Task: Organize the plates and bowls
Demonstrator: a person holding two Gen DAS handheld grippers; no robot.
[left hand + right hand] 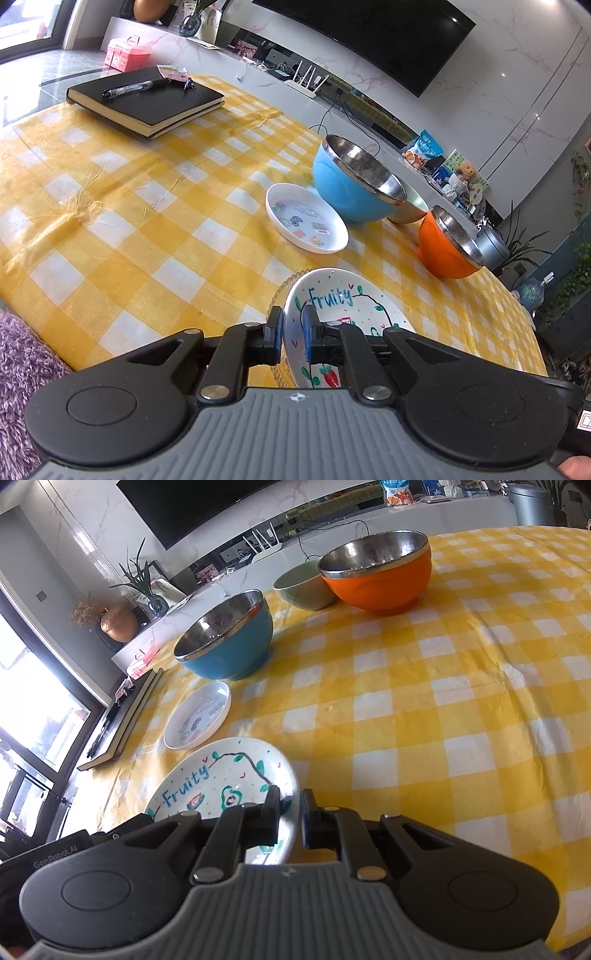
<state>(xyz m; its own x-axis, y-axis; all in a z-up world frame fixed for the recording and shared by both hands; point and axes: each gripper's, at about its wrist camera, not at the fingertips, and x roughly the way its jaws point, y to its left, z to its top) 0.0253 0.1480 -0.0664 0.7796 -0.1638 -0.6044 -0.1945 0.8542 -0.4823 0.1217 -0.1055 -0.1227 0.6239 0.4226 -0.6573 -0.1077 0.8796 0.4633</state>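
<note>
A white "Fruity" plate (343, 306) lies near the table's front edge, over a clear glass plate (277, 295) whose beaded rim shows at its left. My left gripper (293, 334) is shut on the Fruity plate's near left rim. My right gripper (291, 818) is shut on the same plate (221, 775) at its right rim. Beyond it lie a small white sticker dish (306, 218) (197, 716), a blue steel bowl (354, 184) (229, 642), a green bowl (412, 208) (304, 587) and an orange steel bowl (448, 243) (380, 576).
A black notebook (146, 99) with a pen (135, 88) lies at the far left of the yellow checked tablecloth (129, 206); it also shows in the right wrist view (125, 716). A purple rug (18, 369) lies below the table's left edge. A TV bench stands behind the table.
</note>
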